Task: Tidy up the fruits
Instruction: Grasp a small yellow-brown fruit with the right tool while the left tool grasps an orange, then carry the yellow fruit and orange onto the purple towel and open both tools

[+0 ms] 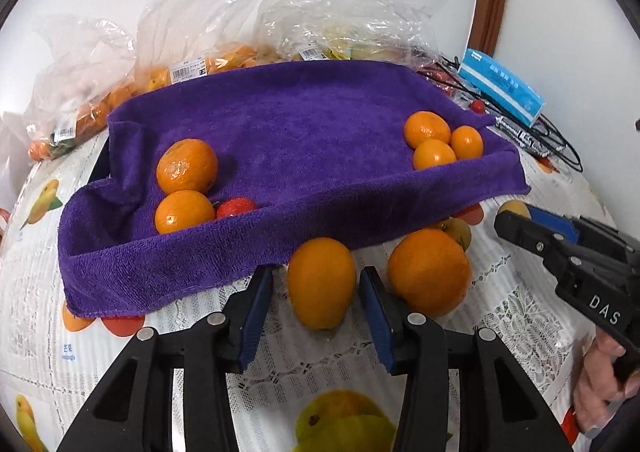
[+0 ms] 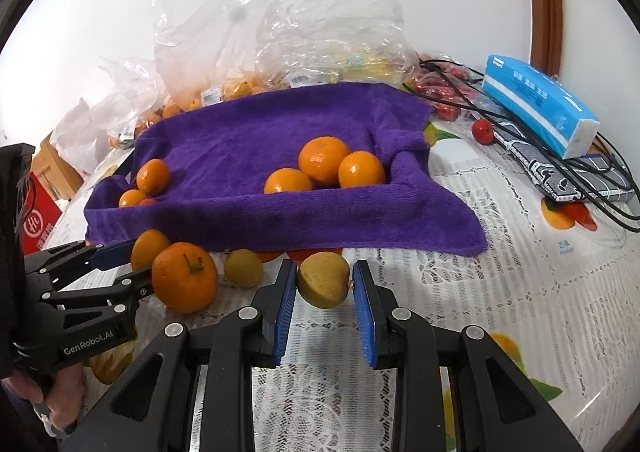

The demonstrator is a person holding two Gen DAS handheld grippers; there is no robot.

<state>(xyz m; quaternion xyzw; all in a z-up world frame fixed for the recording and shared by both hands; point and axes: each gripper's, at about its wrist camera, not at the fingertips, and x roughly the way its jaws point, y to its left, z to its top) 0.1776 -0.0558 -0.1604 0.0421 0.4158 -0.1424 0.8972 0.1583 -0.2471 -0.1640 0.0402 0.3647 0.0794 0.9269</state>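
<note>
Lying on a table (image 2: 500, 292) covered in white lace with printed fruit, a purple towel (image 1: 280, 140) drapes over some kind of tray or box whose walls are hidden beneath it; only a dark sliver shows at its left side. In the towel's near-left corner sit two mandarins (image 1: 186, 166) and a small red fruit (image 1: 236, 207), half hidden by the fold. In its right corner three smaller mandarins (image 1: 434, 154) cluster, touching each other.

Along the towel's near edge, loose fruit rests on the tablecloth. The left gripper (image 1: 316, 284) has its jaws spread, with an oval orange fruit (image 1: 322, 282) between the blue pads, not clearly touched by either. Just to its right lies a rounder large orange (image 1: 428, 272), crowding the right pad, and behind that a small yellowish fruit (image 1: 460, 230) is mostly tucked under the towel's hem.

The right gripper (image 2: 324, 280) brackets a yellow-brown fruit (image 2: 324, 279); its left pad looks to be touching the skin, while a thin gap shows at the right pad, so whether it grips cannot be told. Another small yellow fruit (image 2: 243, 268) sits nearby to the left.

Behind the towel, crumpled clear plastic bags (image 2: 280, 32) hold more oranges, blurred through the film. At the table's far right corner lie a blue tissue pack (image 2: 536, 104), black cables (image 2: 600, 188), a patterned pouch (image 2: 560, 176) and red fruits (image 2: 482, 130).
</note>
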